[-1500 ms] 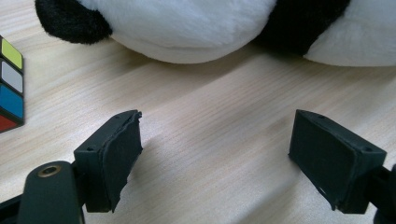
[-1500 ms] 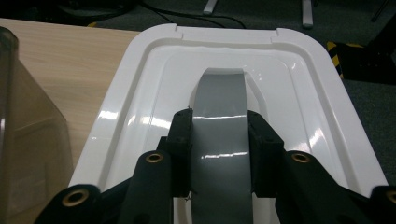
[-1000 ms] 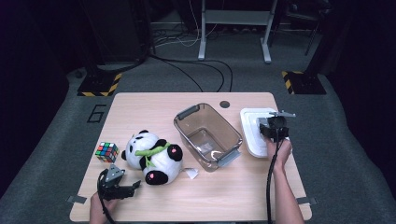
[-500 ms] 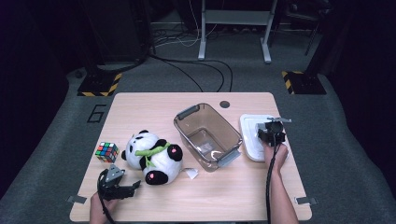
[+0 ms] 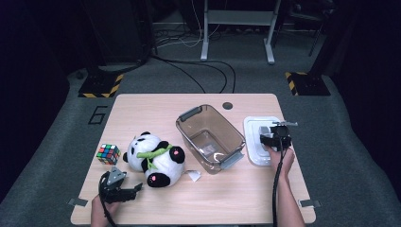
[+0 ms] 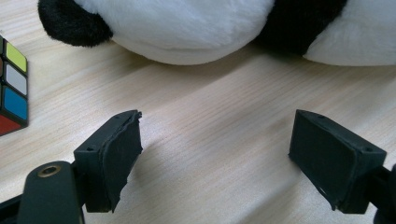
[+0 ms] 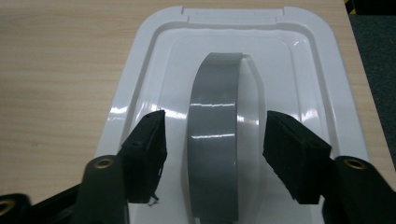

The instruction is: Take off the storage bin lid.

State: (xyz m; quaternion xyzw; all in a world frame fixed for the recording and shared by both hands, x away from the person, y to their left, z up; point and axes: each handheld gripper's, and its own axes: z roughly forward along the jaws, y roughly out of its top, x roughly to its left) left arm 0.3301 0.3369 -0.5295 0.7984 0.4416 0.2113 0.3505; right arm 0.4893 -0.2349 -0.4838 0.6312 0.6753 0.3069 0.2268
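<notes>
A white bin lid [image 5: 256,142] with a grey arched handle [image 7: 215,126] lies flat at the table's right side. My right gripper [image 5: 273,139] hovers low over it, open, its jaws on either side of the handle without touching it [image 7: 215,154]. A clear plastic bin [image 5: 210,136] stands in the middle, empty. A plush panda [image 5: 155,159] lies left of the bin. My left gripper [image 5: 124,193] rests near the front left edge, open, with bare wood between its jaws [image 6: 215,158] and the panda [image 6: 196,28] just ahead.
A colourful puzzle cube [image 5: 108,153] sits left of the panda and shows at the left edge in the left gripper view [image 6: 11,88]. A small white tag [image 5: 193,176] lies beside the panda. The table [image 5: 142,109] has a round cable hole [image 5: 228,105] at the back.
My right gripper has drawn back toward the front of the lid and lowered over its handle. The left gripper has stayed put.
</notes>
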